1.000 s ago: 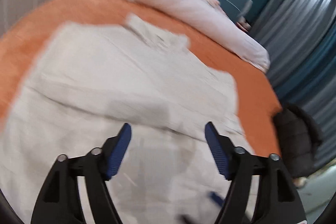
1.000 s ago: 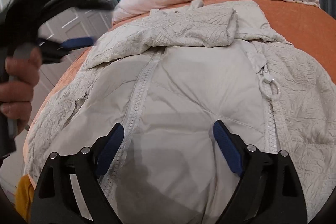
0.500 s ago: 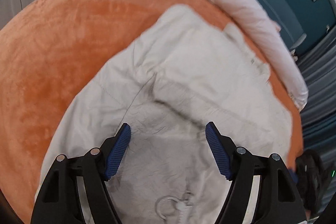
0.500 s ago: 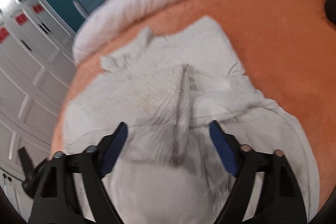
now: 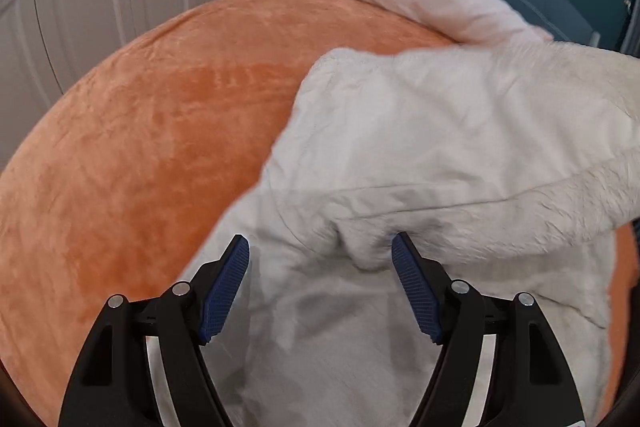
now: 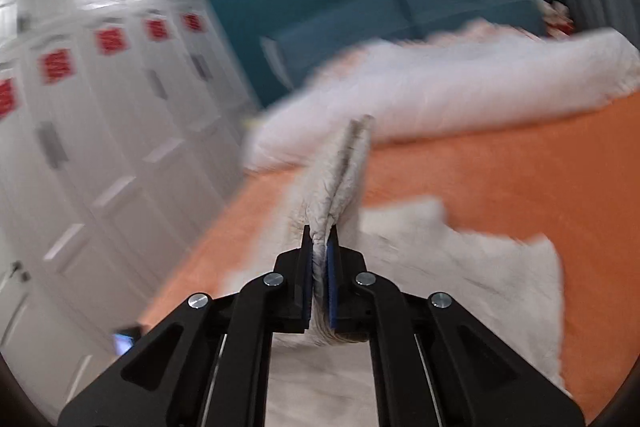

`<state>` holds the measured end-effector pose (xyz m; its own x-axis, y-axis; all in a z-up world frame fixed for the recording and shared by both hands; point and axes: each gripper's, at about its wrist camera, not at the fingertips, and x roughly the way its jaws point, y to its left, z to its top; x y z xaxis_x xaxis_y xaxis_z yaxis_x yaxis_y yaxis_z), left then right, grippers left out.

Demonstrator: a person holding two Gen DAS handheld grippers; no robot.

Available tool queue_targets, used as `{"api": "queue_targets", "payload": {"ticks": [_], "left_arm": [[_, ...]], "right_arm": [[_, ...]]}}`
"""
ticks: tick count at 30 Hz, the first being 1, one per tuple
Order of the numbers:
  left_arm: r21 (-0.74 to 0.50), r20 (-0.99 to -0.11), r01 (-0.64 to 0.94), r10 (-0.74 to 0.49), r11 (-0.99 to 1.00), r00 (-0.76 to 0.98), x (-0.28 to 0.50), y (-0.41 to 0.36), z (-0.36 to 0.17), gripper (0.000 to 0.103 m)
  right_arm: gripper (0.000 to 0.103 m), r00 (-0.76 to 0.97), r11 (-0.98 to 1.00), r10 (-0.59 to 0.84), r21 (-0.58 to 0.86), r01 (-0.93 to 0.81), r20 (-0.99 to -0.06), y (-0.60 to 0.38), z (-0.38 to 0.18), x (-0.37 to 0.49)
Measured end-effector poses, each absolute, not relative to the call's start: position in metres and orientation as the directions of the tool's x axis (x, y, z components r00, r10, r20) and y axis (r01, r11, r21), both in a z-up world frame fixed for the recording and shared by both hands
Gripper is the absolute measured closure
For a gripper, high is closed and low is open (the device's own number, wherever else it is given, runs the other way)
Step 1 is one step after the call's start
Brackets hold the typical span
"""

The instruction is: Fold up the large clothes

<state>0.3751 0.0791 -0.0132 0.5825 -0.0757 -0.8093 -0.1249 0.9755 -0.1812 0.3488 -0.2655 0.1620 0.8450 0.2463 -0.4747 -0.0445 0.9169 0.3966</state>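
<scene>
While my right gripper (image 6: 319, 259) is clamped on a raised fold of the pale padded jacket (image 5: 440, 147) on the orange bed (image 5: 140, 147), my left gripper (image 5: 320, 267) is opening over a bunched ridge. Soft, puffy, probably light; I'd pinch a seam or edge.

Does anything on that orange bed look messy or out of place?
Only the pale jacket: it lies rumpled on the orange bedspread, one fold pinched up by the right gripper. The left gripper is opening over a bunched ridge. Nothing looks spilled or damaged.
</scene>
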Motion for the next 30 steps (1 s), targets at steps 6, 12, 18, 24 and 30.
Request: {"api": "queue_targets", "payload": {"ticks": [6, 12, 18, 24, 30], "left_arm": [[-0.149, -0.814, -0.136, -0.044, 0.98, 0.579, 0.374, 0.082, -0.046, 0.02], [-0.109, -0.803, -0.131, -0.01, 0.985, 0.596, 0.374, 0.077, -0.052, 0.017], [-0.111, -0.808, -0.141, -0.007, 0.984, 0.588, 0.369, 0.08, -0.043, 0.017], [-0.253, -0.696, -0.089, -0.117, 0.964, 0.708, 0.347, 0.094, 0.03, 0.018], [-0.196, -0.725, -0.072, -0.095, 0.978, 0.682, 0.412, 0.049, 0.032, 0.018]], "right_arm": [[0.095, 0.631, 0.927, 0.161, 0.336, 0.168, -0.759, -0.3, -0.003, 0.366], [0.093, 0.649, 0.941, 0.135, 0.302, 0.153, -0.748, -0.294, -0.006, 0.364], [0.078, 0.666, 0.934, 0.083, 0.291, 0.207, -0.741, -0.3, 0.008, 0.343], [0.083, 0.776, 0.939, 0.101, 0.317, 0.133, -0.623, -0.292, 0.066, 0.306], [0.084, 0.711, 0.962, 0.199, 0.274, -0.009, -0.675, -0.232, 0.067, 0.368]]}}
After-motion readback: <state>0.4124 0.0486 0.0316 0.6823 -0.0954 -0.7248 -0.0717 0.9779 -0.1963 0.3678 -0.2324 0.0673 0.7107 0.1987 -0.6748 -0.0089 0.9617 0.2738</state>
